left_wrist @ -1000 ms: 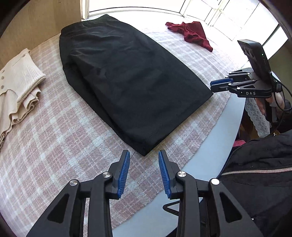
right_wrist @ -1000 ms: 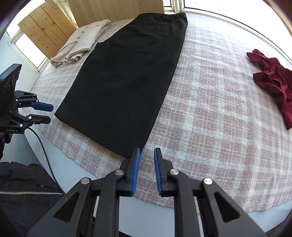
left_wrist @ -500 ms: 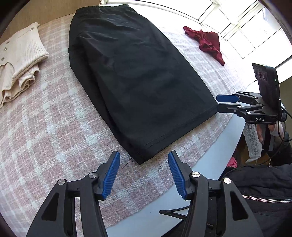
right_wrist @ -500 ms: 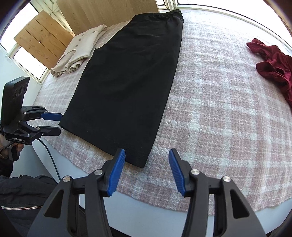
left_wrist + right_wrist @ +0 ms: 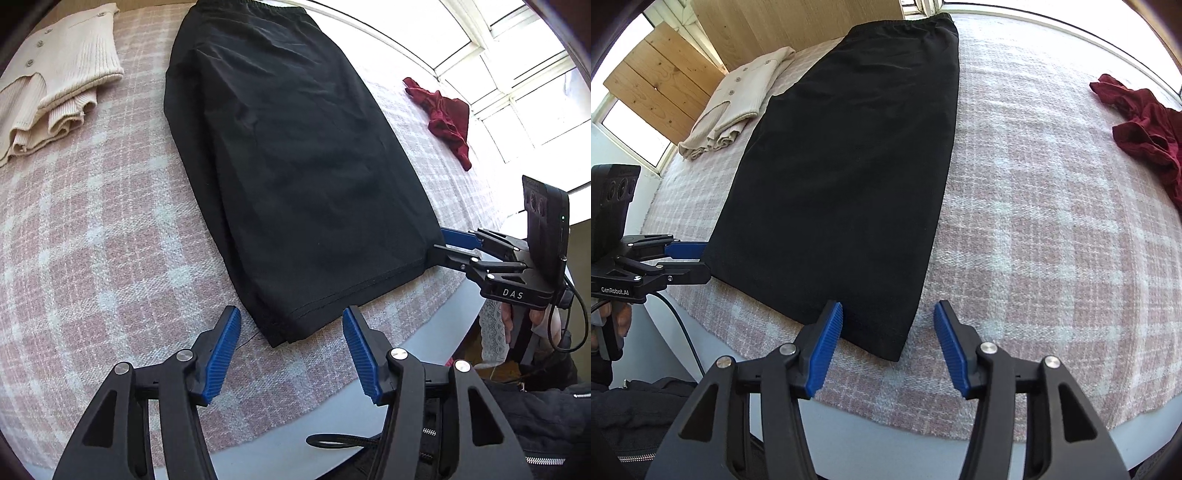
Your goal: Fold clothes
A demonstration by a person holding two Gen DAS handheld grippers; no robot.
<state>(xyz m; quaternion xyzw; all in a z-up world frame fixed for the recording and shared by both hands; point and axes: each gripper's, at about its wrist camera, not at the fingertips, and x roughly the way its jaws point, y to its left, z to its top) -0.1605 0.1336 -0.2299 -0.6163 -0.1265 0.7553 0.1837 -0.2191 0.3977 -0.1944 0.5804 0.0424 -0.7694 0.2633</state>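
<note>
While the black skirt point(image 5: 295, 177) lies flat, we hold each spread hand-held gripper, left point(image 5: 291, 354) and right point(image 5: 888, 349), at its hem corners.

You have a pink and white plaid cloth point(image 5: 1052, 240) covering the table, wooden wall panels point(image 5: 661, 77) at the far left, bright windows point(image 5: 517, 66) at the far right.
</note>
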